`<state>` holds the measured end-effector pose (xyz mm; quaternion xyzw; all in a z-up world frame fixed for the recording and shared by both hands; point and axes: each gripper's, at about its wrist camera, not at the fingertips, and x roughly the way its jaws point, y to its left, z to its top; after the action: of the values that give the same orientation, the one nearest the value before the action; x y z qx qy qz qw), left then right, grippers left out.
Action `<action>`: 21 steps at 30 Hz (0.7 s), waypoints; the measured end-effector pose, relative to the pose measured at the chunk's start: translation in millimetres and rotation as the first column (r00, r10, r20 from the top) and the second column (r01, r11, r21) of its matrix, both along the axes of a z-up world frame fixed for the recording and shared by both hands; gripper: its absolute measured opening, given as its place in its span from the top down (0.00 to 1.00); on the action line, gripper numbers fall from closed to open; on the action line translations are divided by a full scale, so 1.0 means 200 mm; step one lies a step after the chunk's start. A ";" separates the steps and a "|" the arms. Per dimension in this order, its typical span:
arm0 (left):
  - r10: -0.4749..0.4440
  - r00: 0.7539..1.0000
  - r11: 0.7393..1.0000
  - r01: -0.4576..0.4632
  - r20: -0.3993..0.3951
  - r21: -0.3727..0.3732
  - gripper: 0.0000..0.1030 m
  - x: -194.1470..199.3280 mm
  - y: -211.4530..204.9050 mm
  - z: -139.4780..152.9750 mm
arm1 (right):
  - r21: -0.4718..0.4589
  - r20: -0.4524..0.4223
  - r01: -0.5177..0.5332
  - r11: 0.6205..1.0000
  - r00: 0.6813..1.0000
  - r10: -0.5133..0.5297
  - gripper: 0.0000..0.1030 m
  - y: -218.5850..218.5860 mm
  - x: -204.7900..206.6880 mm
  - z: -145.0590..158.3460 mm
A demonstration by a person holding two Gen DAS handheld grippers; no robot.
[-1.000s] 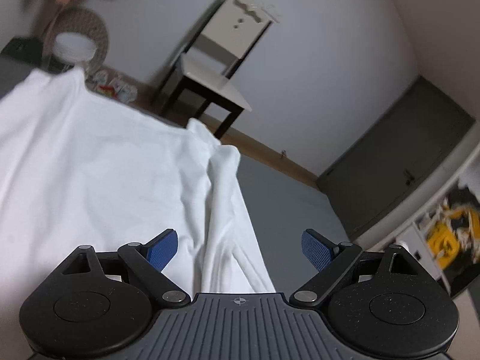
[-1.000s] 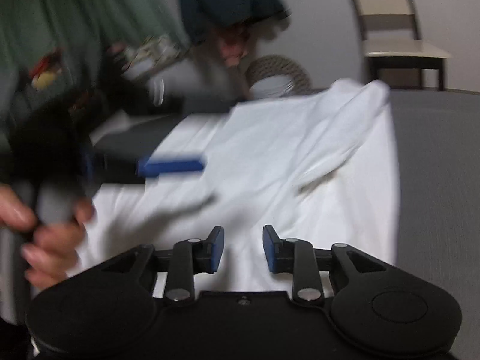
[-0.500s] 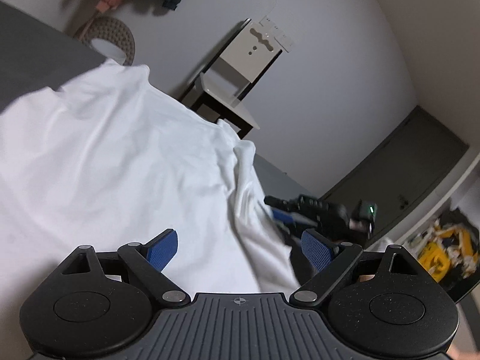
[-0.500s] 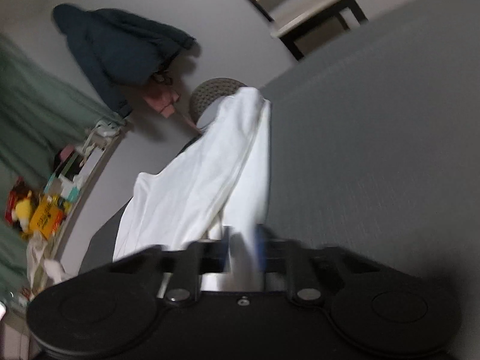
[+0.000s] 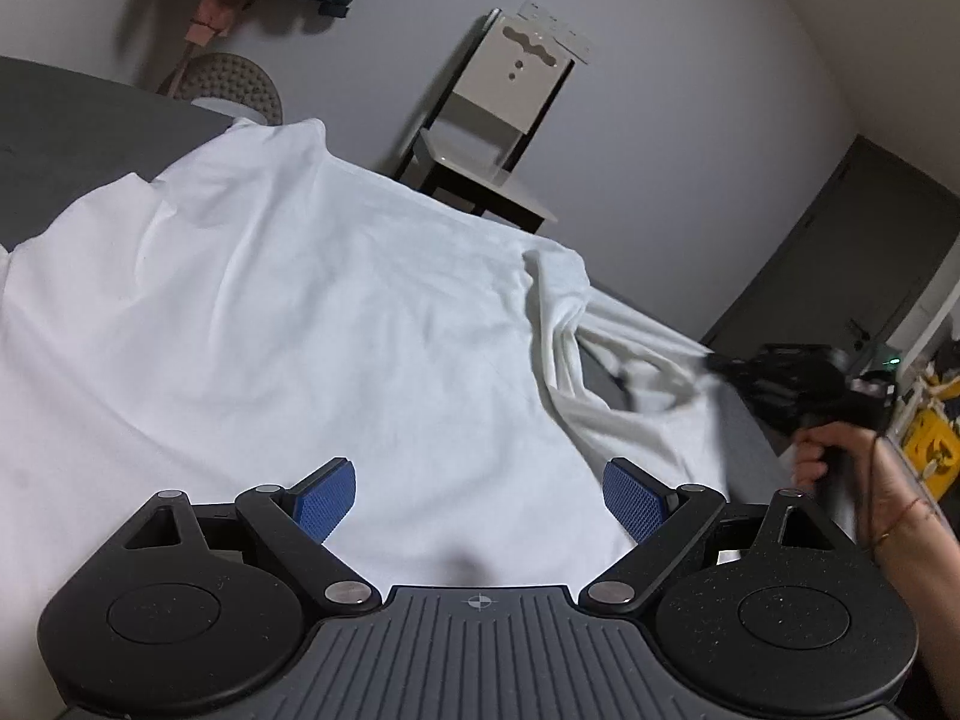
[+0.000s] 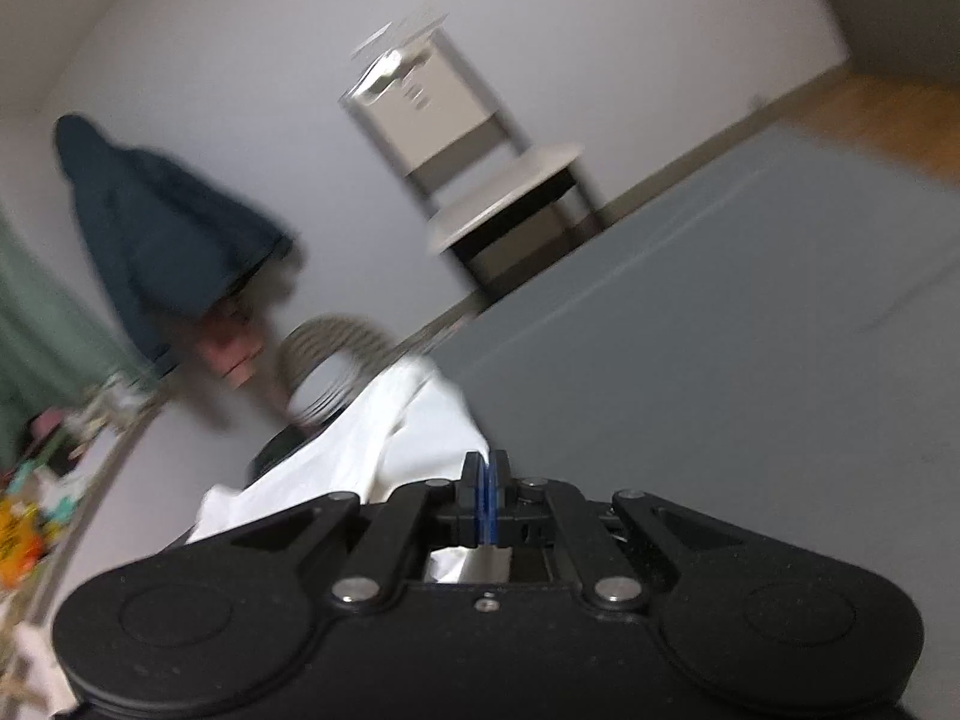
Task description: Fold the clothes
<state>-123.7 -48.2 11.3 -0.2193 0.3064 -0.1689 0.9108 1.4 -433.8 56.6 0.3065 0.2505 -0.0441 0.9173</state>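
1. Across the grey bed surface (image 5: 72, 120) lies the white cotton T-shirt (image 5: 270, 324), spread wide and creased, filling most of the left wrist view, with one sleeve bunched at its right edge.
2. Compared with half a second ago, that sleeve (image 5: 636, 360) is now pulled out to the right into a taut ridge, where before it lay slack beside the shirt's body.
3. The right gripper (image 6: 486, 501) has its blue pads pressed together on white cloth, clenched on the T-shirt; half a second ago its view was too blurred to show this.
4. In the left wrist view the same black tool (image 5: 804, 378) sits at the sleeve's far end, held by a person's hand (image 5: 840, 456) with a thin bracelet at the wrist.
5. The left gripper (image 5: 480, 495) hovers over the shirt's near hem with its blue-padded fingers (image 5: 324, 498) spread wide apart, released and holding nothing, as in the earlier frames.
6. Around the bed: a white chair with dark legs (image 5: 498, 126) against the pale wall, a woven round basket (image 5: 231, 84) behind the shirt's far corner, a dark blue jacket (image 6: 162, 240) hanging on the wall, and a dark grey door (image 5: 840, 252) to the right.
7. The right wrist view is motion-blurred, and its own black body hides most of the shirt.
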 end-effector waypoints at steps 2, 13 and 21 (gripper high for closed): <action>-0.011 1.000 1.000 0.011 0.005 0.005 0.12 -0.01 0.01 0.01 | -0.068 -0.024 0.070 0.995 0.997 -0.072 0.98 -0.04 -0.08 0.06; -0.107 0.994 0.993 0.106 0.017 0.054 0.12 -0.04 -0.05 0.05 | -0.121 -0.228 0.281 0.952 0.925 -0.302 0.95 -0.22 -0.47 0.01; -0.223 0.970 0.973 0.216 0.095 0.081 0.12 -0.13 -0.11 0.12 | -0.350 -0.207 -0.005 0.937 0.976 -0.072 0.63 -0.26 -0.11 0.15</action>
<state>-149.8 -69.3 34.7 -0.1428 0.2870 -0.2687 0.9083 -20.7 -485.3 86.2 0.1369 0.3317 -0.1367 0.9233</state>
